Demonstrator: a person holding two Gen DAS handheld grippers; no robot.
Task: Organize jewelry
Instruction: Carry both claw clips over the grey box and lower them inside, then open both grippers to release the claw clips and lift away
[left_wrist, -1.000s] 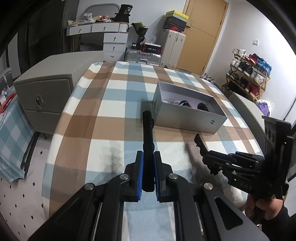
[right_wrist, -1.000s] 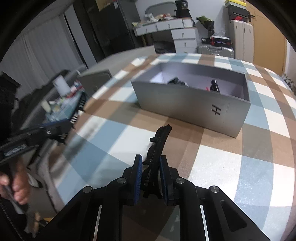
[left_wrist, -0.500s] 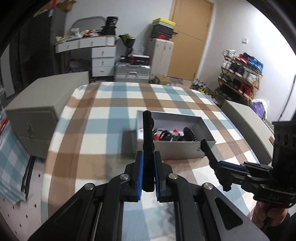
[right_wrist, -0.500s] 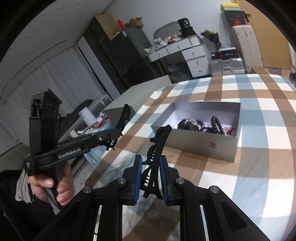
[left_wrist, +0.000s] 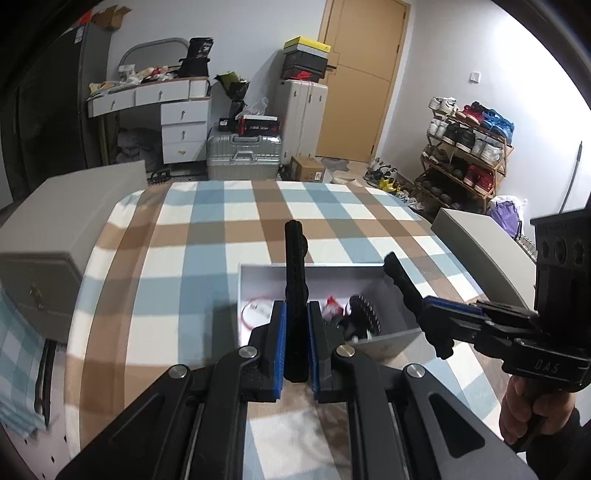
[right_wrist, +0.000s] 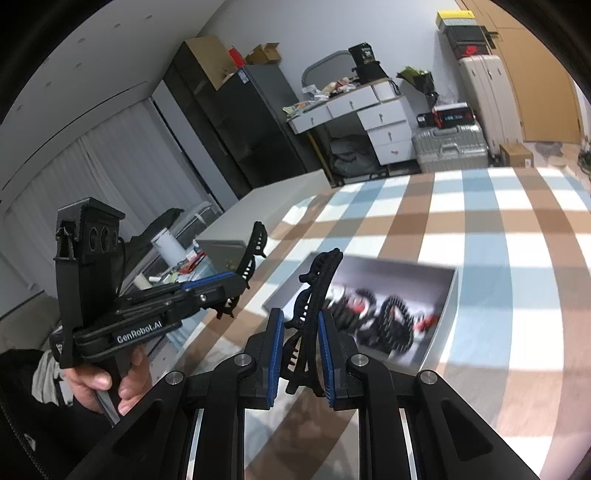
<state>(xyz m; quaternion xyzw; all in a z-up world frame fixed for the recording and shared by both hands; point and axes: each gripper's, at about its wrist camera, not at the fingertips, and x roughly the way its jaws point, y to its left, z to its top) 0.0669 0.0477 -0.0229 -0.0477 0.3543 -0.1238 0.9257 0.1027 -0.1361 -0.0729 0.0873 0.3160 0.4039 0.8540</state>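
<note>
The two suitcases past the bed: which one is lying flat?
The silver suitcase lies flat on the floor with boxes stacked on top; the white suitcase stands upright behind it.

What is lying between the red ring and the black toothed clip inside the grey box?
In the left wrist view, the clip held by the left gripper covers most of the stretch between red ring and toothed clip in the grey box; small red-and-white pieces show.

The left tool (right_wrist: 236, 284) body reads "GenRobot.AI"; the right tool (left_wrist: 417, 299) body "DAS".
</note>
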